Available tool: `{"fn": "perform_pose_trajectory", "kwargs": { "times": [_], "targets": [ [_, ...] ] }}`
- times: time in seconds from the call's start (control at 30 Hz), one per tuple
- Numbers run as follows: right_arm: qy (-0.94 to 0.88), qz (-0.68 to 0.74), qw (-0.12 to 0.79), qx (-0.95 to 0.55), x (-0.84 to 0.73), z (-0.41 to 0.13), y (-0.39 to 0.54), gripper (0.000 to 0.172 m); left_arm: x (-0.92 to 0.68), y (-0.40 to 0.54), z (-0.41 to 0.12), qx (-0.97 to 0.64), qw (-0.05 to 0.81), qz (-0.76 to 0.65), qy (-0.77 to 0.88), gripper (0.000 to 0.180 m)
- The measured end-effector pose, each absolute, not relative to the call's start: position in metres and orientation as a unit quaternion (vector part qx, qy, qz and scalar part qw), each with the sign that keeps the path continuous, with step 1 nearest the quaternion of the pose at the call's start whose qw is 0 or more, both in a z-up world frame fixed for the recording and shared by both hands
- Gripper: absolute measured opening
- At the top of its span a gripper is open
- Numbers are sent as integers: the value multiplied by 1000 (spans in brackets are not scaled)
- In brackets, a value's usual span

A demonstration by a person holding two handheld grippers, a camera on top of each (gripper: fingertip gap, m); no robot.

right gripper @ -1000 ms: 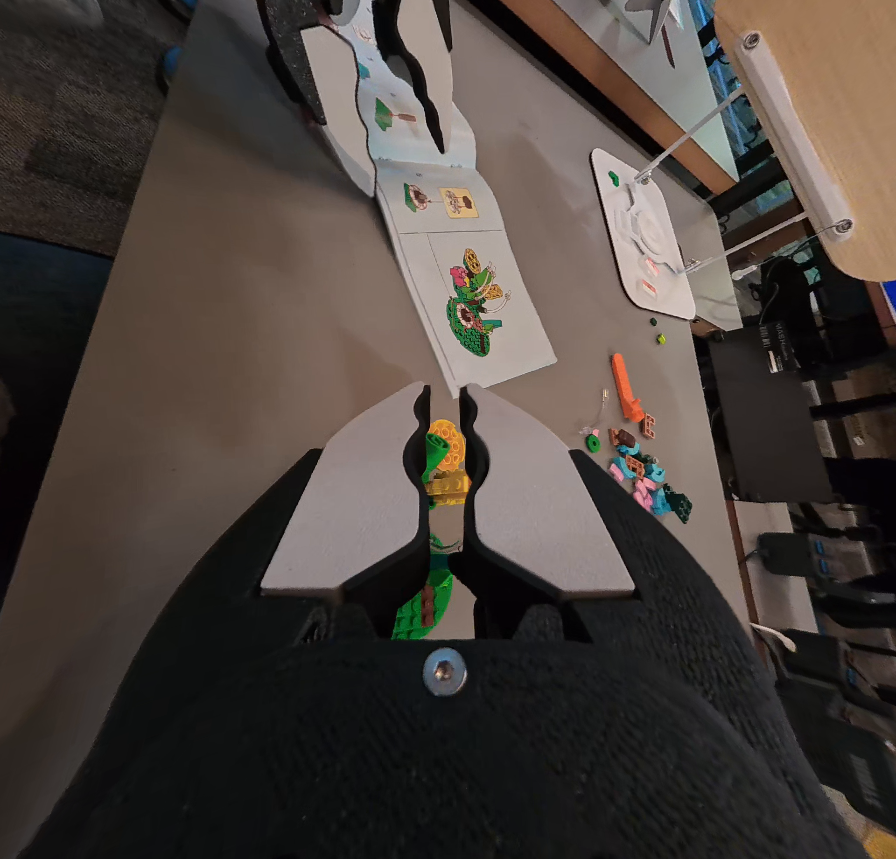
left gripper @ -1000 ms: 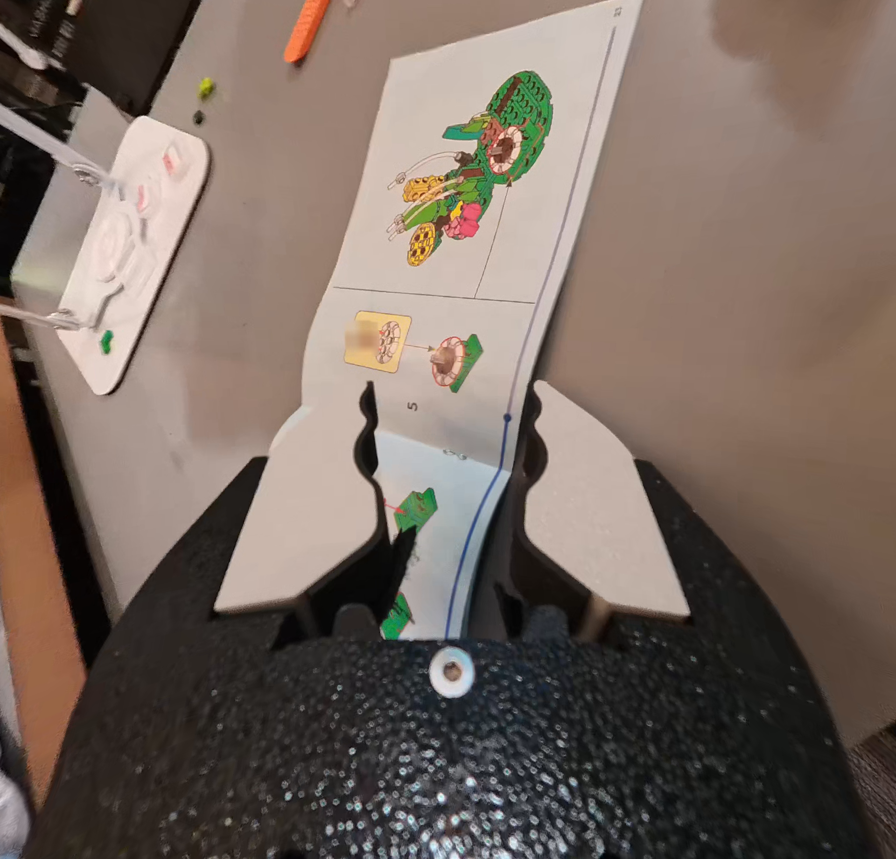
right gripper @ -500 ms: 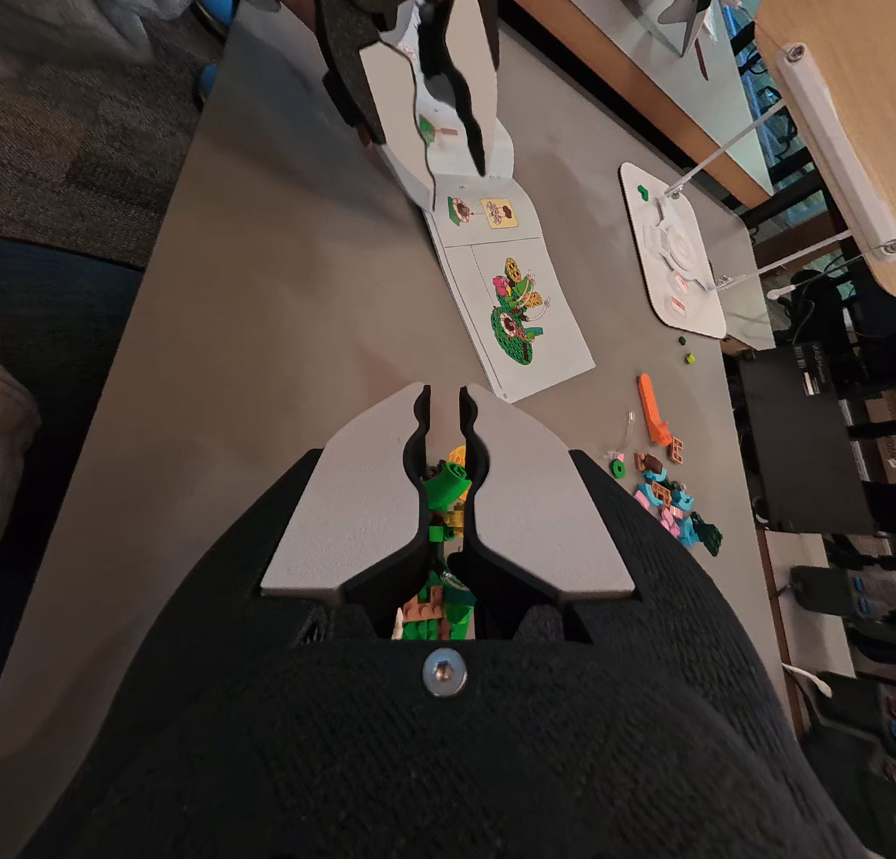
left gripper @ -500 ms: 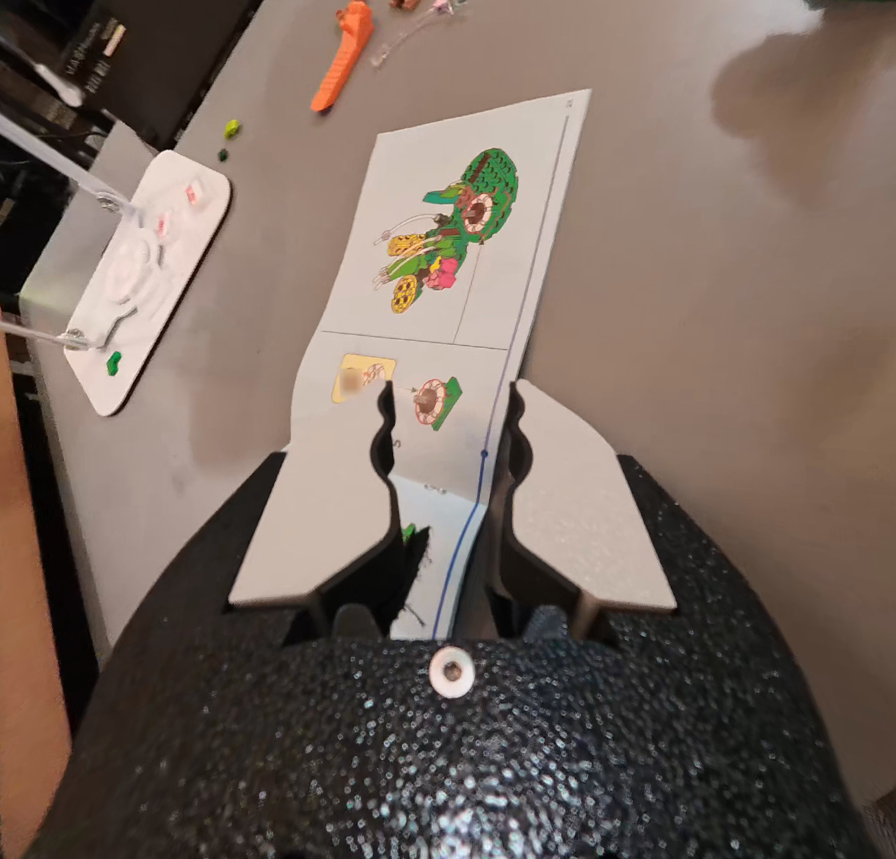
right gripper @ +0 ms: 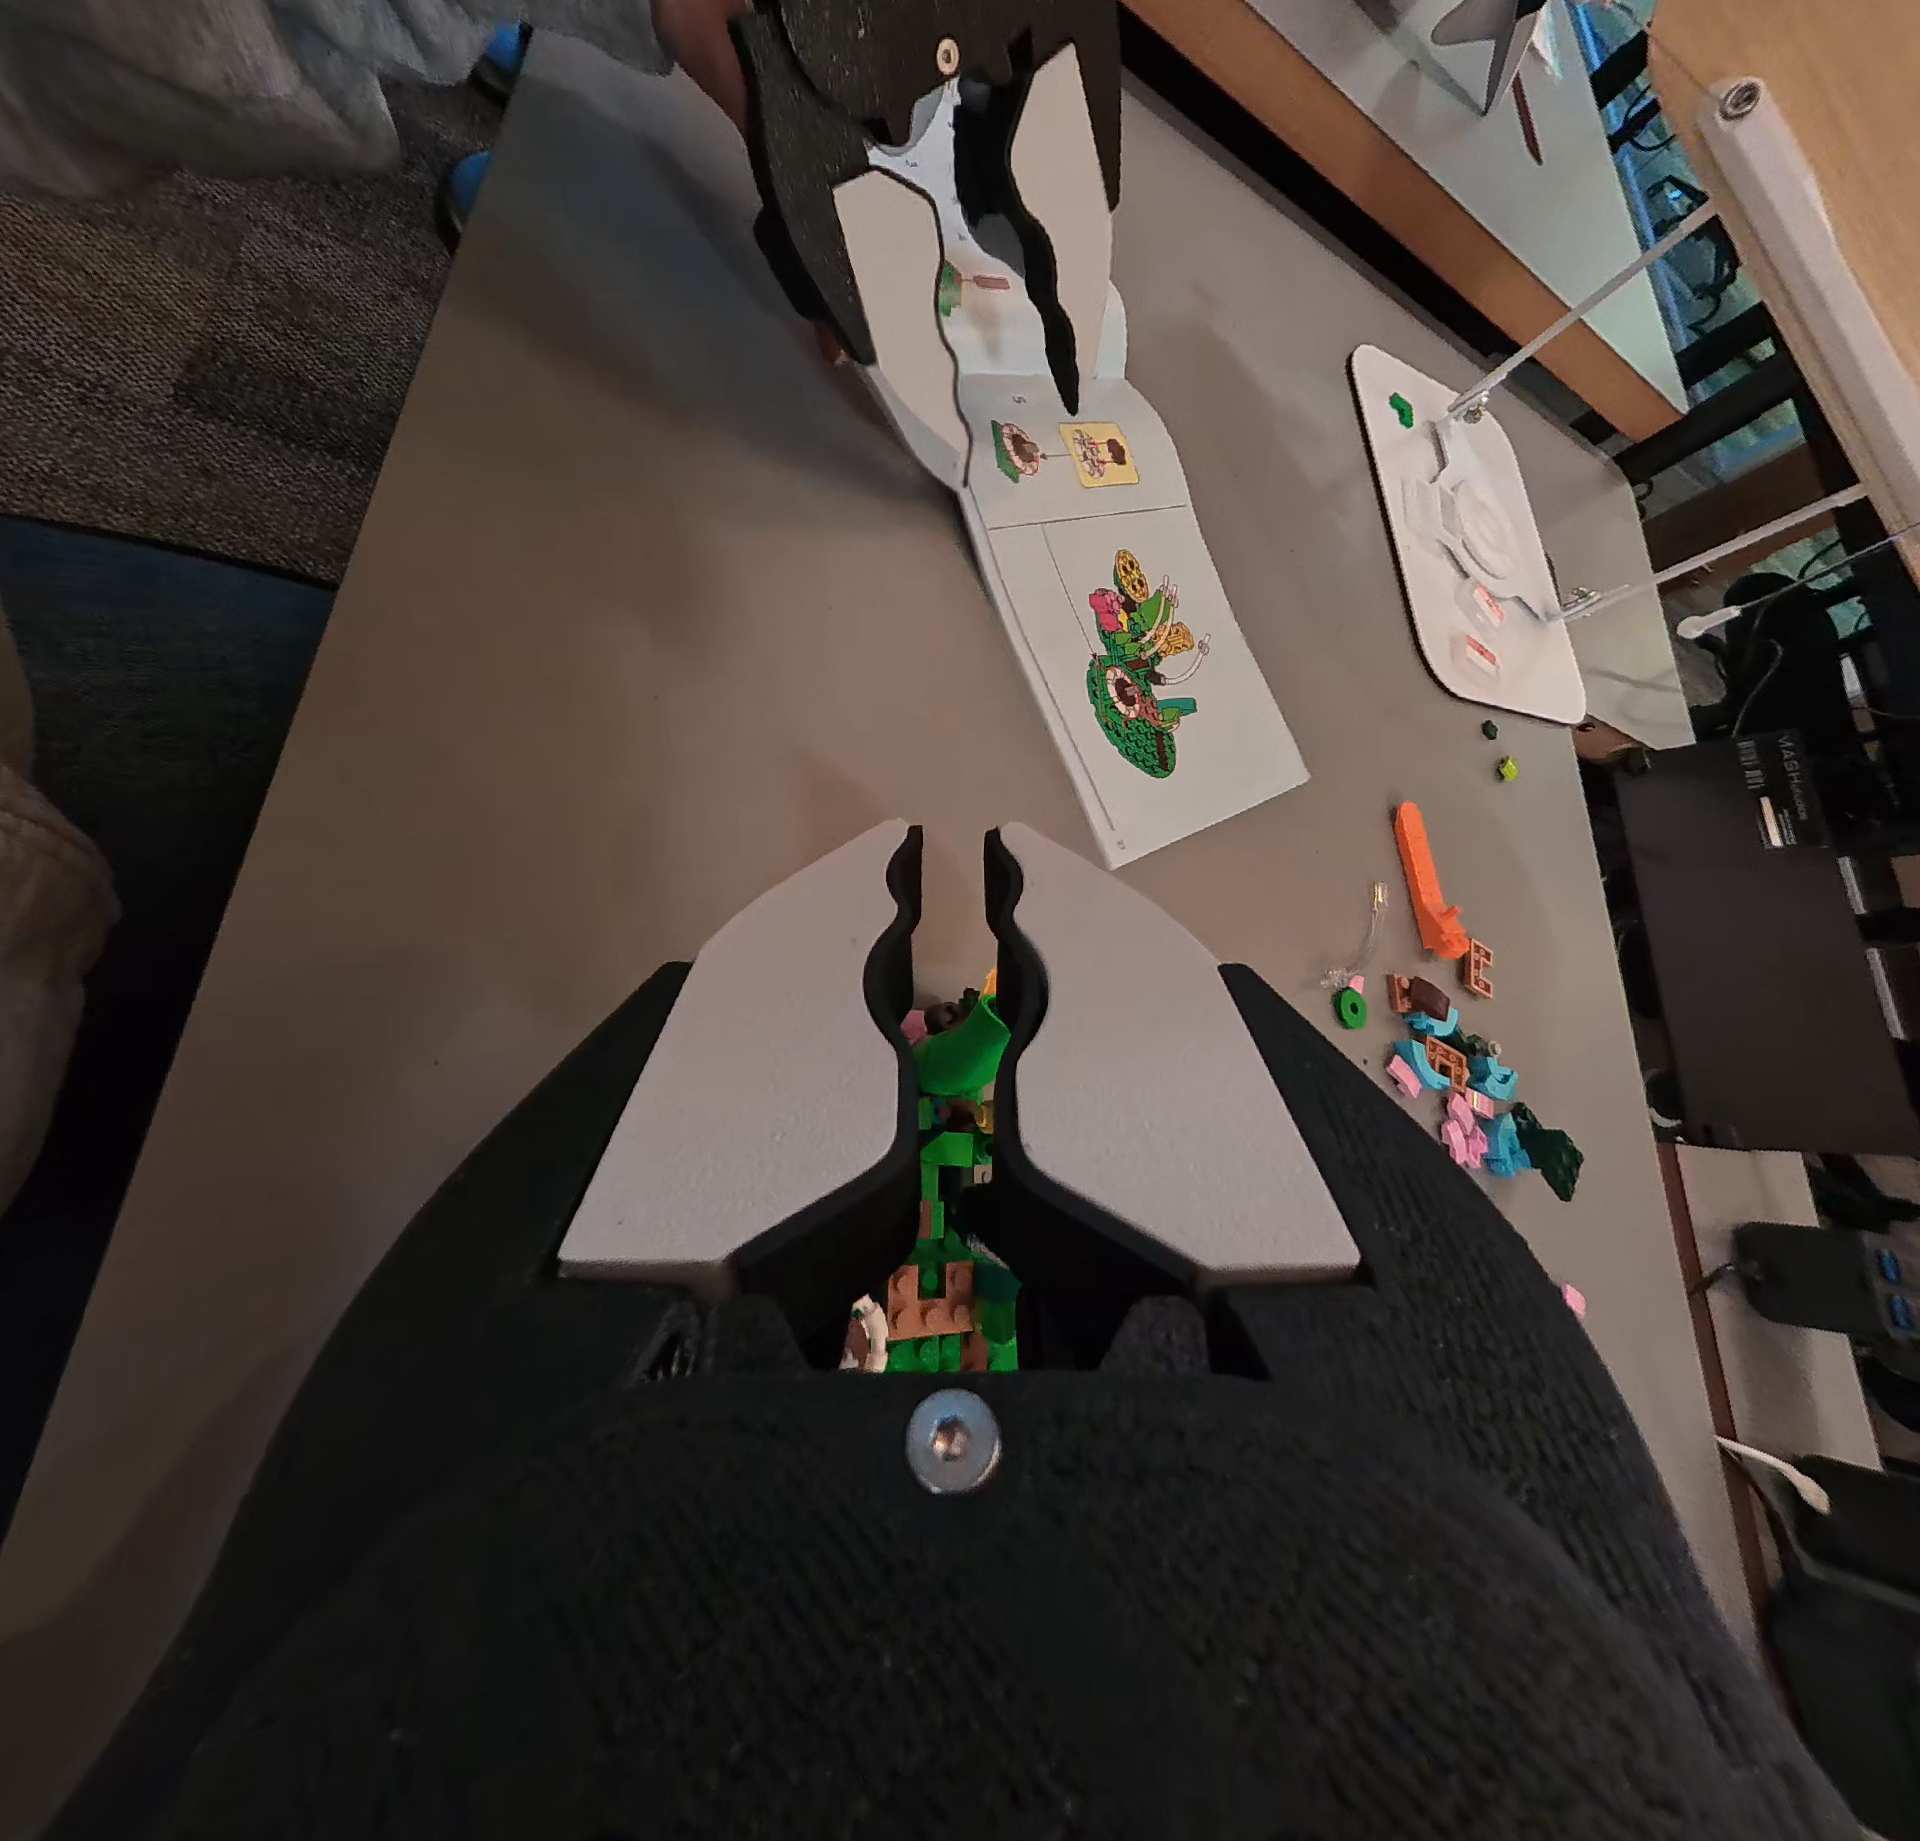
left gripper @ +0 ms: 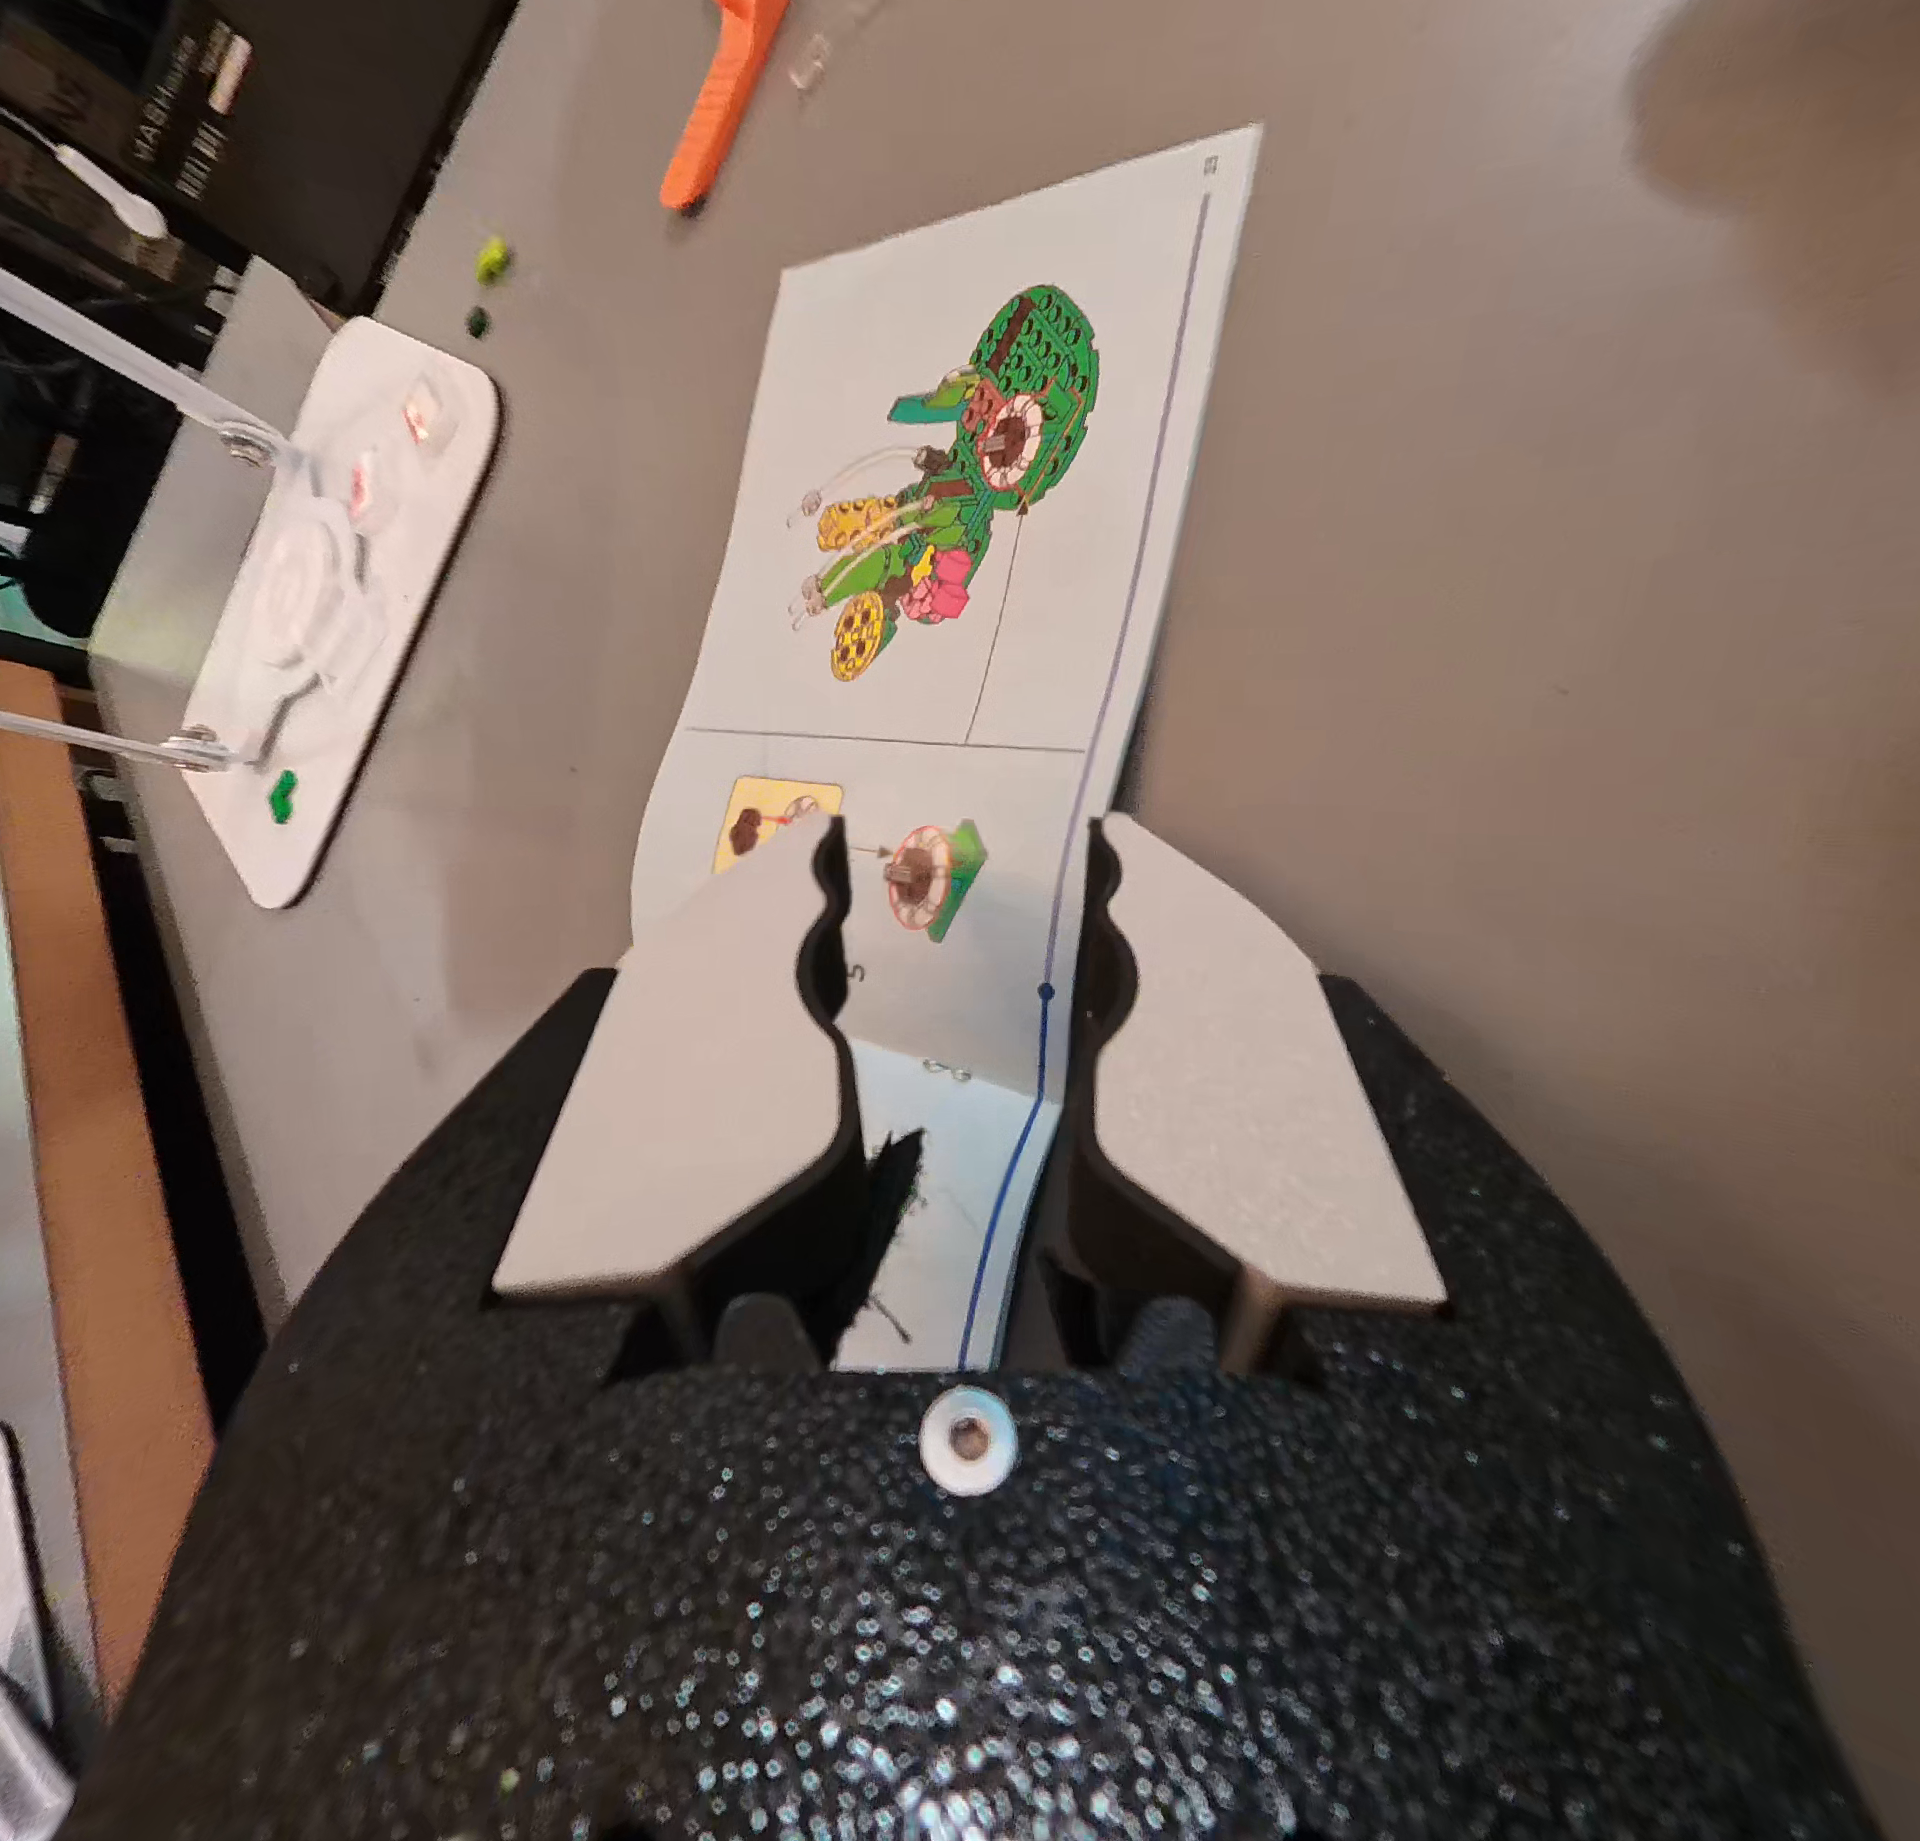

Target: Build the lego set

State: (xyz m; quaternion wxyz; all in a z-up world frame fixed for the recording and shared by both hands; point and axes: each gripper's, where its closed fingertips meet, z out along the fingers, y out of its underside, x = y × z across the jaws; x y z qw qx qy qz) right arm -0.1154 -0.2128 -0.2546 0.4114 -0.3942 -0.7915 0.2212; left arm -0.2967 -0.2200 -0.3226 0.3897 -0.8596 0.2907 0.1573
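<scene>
My left gripper (left gripper: 964, 825) is open, and its fingers stand wide apart over the near end of an open instruction booklet (left gripper: 1039, 648). The booklet's near page curls up between the fingers, which do not pinch it. In the right wrist view the left gripper (right gripper: 1018, 441) stands at the far end of the booklet (right gripper: 1195, 752), with one fingertip low over the page. My right gripper (right gripper: 951, 833) is shut on a green brick model (right gripper: 951, 1064) with brown and pink parts. The model fills the narrow gap behind the fingertips, above the grey table (right gripper: 623, 700).
A white base plate with thin rods (right gripper: 1475, 544) stands on the table's far side and also shows in the left wrist view (left gripper: 312, 596). An orange brick tool (right gripper: 1418, 877) and a pile of loose pink, blue and brown bricks (right gripper: 1475, 1095) lie right of my right gripper. Two tiny green pieces (left gripper: 491, 256) lie near the plate. My hands' fingertips stand some 20 centimeters from each other.
The left gripper has slid forward along the booklet and stayed open. The right gripper has tilted, and the model now shows deeper between its fingers; the gap between them looks unchanged.
</scene>
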Motion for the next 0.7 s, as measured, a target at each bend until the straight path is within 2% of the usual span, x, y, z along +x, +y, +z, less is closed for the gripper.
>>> {"fn": "perform_pose_trajectory", "kwargs": {
  "times": [0.03,0.37,0.53,0.7],
  "targets": [
    [-791,222,411,-395,-116,-255,-213,10,-297,-219,-320,-855,397,162,291,40],
    [-783,240,412,-399,-124,-256,-217,10,-311,-213,-315,-828,397,243,312,2],
    [-730,301,436,-432,-151,-246,-238,10,-328,-210,-308,-815,401,310,282,0],
    [-589,374,487,-525,-201,-232,-240,16,-352,-215,-297,-813,431,341,191,0]
  ]
}}
